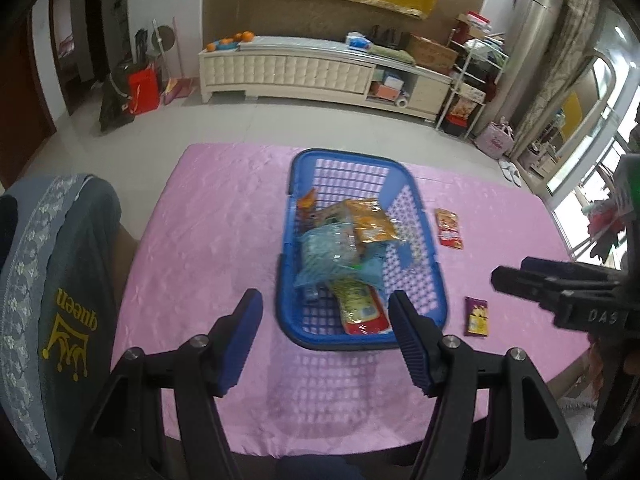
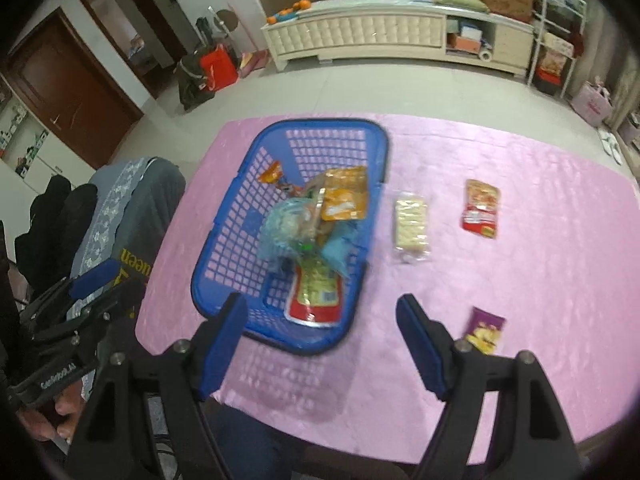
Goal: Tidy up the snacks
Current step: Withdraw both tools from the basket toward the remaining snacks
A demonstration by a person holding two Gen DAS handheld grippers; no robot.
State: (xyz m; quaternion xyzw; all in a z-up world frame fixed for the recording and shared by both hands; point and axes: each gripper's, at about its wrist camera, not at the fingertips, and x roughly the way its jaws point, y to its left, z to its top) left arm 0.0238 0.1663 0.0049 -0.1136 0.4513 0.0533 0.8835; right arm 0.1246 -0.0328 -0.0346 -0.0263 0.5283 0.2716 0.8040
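Observation:
A blue plastic basket (image 1: pixel 430 292) (image 2: pixel 224 216) stands on the pink tablecloth and holds several snack packets, among them an orange one (image 2: pixel 346 196), a light blue bag (image 2: pixel 286 228) and a red-and-yellow one (image 2: pixel 316 296). Three packets lie on the cloth right of the basket: a clear pack of pale crackers (image 2: pixel 410 222), a red packet (image 2: pixel 482 208) (image 1: pixel 449 227) and a purple packet (image 2: pixel 485 330) (image 1: pixel 477 316). My left gripper (image 1: pixel 326 312) is open and empty above the basket's near rim. My right gripper (image 2: pixel 320 322) is open and empty near the basket's near right corner.
A chair draped in grey cloth with a "queen" print (image 1: pixel 60 280) stands at the table's left edge. The pink table (image 2: pixel 540 280) ends just below the grippers. A white cabinet (image 1: pixel 304 72) stands across the floor beyond the table.

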